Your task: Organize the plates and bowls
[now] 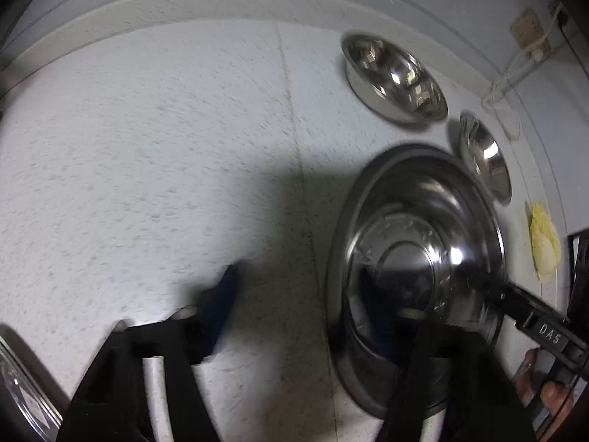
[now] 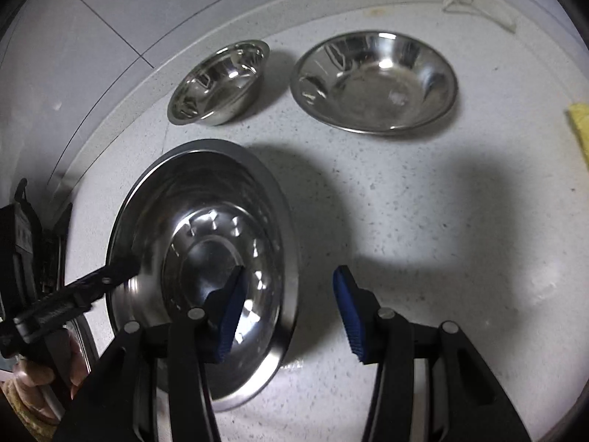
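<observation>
A big shiny plate (image 2: 206, 265) sits on the speckled white counter (image 2: 423, 221), at about 8 o'clock in the right wrist view. A smaller shiny dish (image 2: 217, 254) rests inside it, in the middle. The right claw (image 2: 291, 316) is wide open and holds nothing. Its left blue pad hangs over the plate and its right blue pad hangs over the bare counter, just past the plate's rim. The left claw (image 1: 305, 313) is blurry in its own view, but its two fingers look spread wide apart, one over the counter and one over the plate (image 1: 416, 276), and it grips nothing. In the right wrist view, one dark finger of the left claw (image 2: 121, 269) reaches onto the plate's rim at 9 o'clock. Farther back, a small steel bowl (image 2: 221, 81) stands at 11 o'clock and a wider steel bowl (image 2: 375, 81) stands at 1 o'clock, near each other but apart. A yellow cloth (image 2: 581, 129) peeks in at 3 o'clock. A white cord (image 2: 475, 0) lies by the wall at 1 o'clock.
</observation>
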Tool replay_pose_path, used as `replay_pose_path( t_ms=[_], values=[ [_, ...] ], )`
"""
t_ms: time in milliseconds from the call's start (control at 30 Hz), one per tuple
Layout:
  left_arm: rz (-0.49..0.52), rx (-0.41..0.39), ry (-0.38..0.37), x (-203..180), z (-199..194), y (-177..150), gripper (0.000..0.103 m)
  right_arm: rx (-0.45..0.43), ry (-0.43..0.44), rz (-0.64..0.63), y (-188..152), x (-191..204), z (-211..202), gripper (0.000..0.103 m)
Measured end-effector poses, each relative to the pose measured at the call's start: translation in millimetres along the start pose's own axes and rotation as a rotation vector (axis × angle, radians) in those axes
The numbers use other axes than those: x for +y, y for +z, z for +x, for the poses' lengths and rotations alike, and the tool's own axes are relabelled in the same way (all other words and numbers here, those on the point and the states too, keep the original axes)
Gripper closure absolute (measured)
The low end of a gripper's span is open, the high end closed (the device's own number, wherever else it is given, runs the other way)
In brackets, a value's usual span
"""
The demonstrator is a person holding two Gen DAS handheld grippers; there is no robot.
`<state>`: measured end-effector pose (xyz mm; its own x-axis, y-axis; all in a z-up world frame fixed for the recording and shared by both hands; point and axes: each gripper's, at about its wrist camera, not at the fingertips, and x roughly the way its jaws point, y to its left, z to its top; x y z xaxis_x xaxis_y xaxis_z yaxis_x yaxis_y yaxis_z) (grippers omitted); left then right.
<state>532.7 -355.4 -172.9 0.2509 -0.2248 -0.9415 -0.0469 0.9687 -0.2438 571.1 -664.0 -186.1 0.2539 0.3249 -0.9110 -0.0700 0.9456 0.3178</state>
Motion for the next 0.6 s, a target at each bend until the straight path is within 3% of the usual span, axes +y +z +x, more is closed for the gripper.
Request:
replay_pose_path(
  t_ms=[33,67,133,300,467,600],
  values=[
    [0.016,0.007,-0.012,-3.4,1.9,2.1,0.076,0.001,0.009,-0.006,-0.3,0.4,1.6,0.079],
    [0.023,0.045,-0.062,-6.5,7.1,4.6,0.095,0.004,0.025,-0.005,0.0,-0.9,3.4,0.084],
    [0.043,0.05,-0.062,-10.2,7.2,4.5,0.095,-0.002,0.037,-0.011,-1.6,0.6,3.4,0.092],
    [0.079,-0.005,-0.093,-13.3,-22.8,-1.3,0.095,-0.05,0.044,-0.029,-12.1,13.1,-25.1,0.093],
    [0.105,-0.064,-0.122,0.7,-80.0,-33.5,0.095,-0.095,0.068,-0.068,-40.8,38.1,-67.4,0.093],
    [0.096,-0.066,-0.159,24.4,-112.5,-70.9,0.095,-0.107,0.091,-0.095,-80.7,60.8,-91.7,0.093]
  ],
)
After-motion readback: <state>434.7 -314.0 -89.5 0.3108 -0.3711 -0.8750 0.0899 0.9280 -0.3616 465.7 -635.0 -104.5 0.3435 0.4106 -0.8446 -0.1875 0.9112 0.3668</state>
